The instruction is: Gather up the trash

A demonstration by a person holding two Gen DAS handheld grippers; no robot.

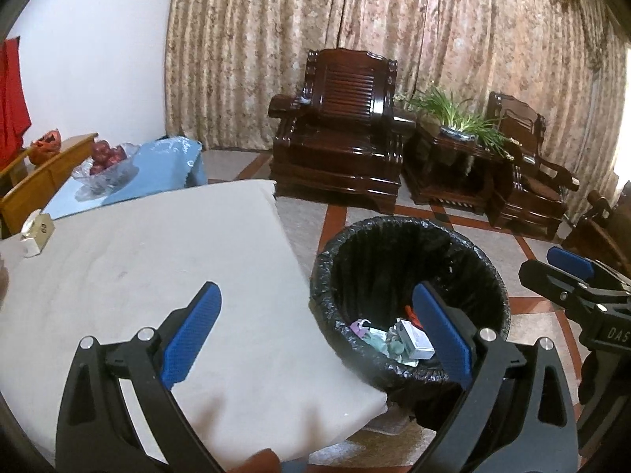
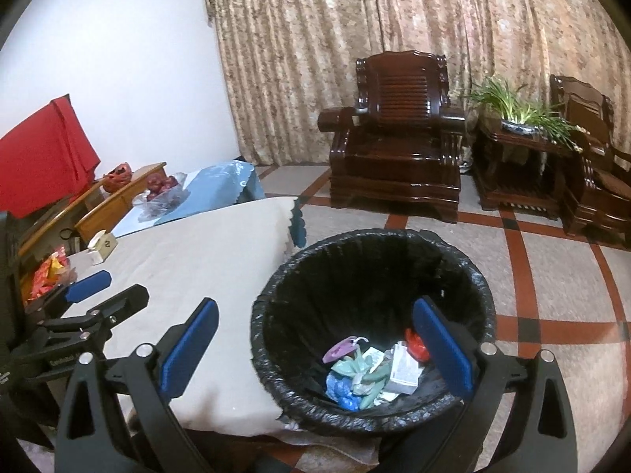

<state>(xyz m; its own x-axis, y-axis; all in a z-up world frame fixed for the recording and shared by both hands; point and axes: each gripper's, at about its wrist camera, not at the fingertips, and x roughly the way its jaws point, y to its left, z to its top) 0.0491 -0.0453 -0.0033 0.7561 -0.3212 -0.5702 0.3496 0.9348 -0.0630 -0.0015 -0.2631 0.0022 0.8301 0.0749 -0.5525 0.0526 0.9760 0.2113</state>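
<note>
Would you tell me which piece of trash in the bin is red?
The small red wrapper against the right inner wall of the black-lined trash bin; the pieces beside it are a white box, teal scraps, a blue wad and a purple tag.

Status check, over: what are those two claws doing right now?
Left gripper and right gripper open, empty. Trash in lined bin. Nothing blocking.

Below our open right hand-held gripper (image 2: 315, 349) we see the black-lined bin (image 2: 479, 276) upright, crumpled wrappers and a small box (image 2: 402, 370) heaped inside.
</note>
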